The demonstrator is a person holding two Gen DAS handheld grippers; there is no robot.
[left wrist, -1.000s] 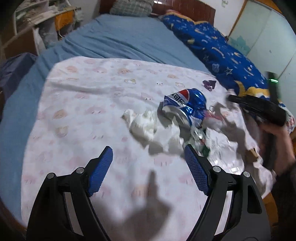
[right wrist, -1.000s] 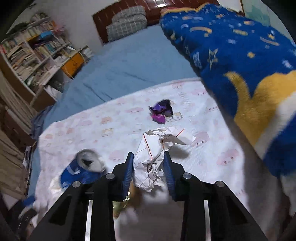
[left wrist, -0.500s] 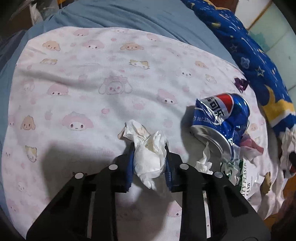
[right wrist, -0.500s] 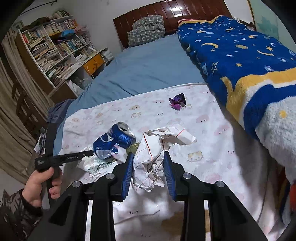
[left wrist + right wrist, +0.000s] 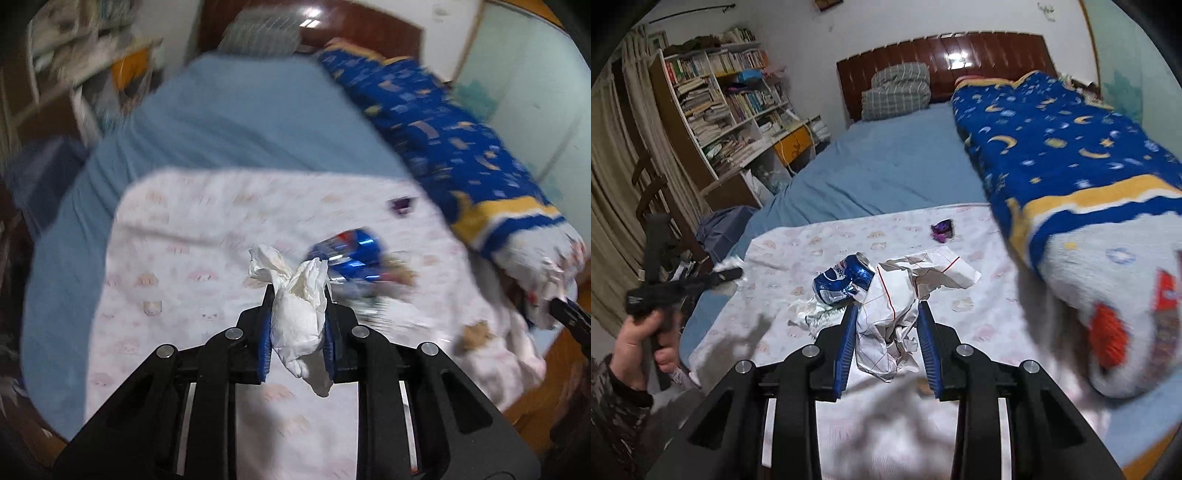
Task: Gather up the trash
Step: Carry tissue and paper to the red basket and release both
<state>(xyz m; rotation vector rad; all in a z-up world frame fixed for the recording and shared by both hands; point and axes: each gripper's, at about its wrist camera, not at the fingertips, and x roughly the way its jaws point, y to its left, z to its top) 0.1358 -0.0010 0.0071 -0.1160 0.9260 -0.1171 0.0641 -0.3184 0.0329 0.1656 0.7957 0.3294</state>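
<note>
My left gripper (image 5: 297, 295) is shut on a crumpled white tissue (image 5: 295, 314) and holds it above the pink-patterned sheet (image 5: 177, 288). My right gripper (image 5: 887, 314) is shut on a crumpled sheet of white lined paper (image 5: 894, 314), also lifted off the bed. A crushed blue Pepsi can (image 5: 844, 282) lies on the sheet beyond both grippers; it also shows in the left wrist view (image 5: 345, 254). A clear plastic wrapper (image 5: 812, 315) lies beside the can. A small purple wrapper (image 5: 942, 229) lies farther back, also seen in the left wrist view (image 5: 402, 206).
A rolled blue blanket with moons and stars (image 5: 1071, 177) lies along the right side of the bed. The blue bedsheet (image 5: 886, 173) stretches to the pillows (image 5: 897, 92) and headboard. A bookshelf (image 5: 713, 103) stands to the left. The left wrist view is blurred.
My left gripper closed on the tissue and has lifted it up off the sheet. My right gripper has risen and pulled back with the paper still held.
</note>
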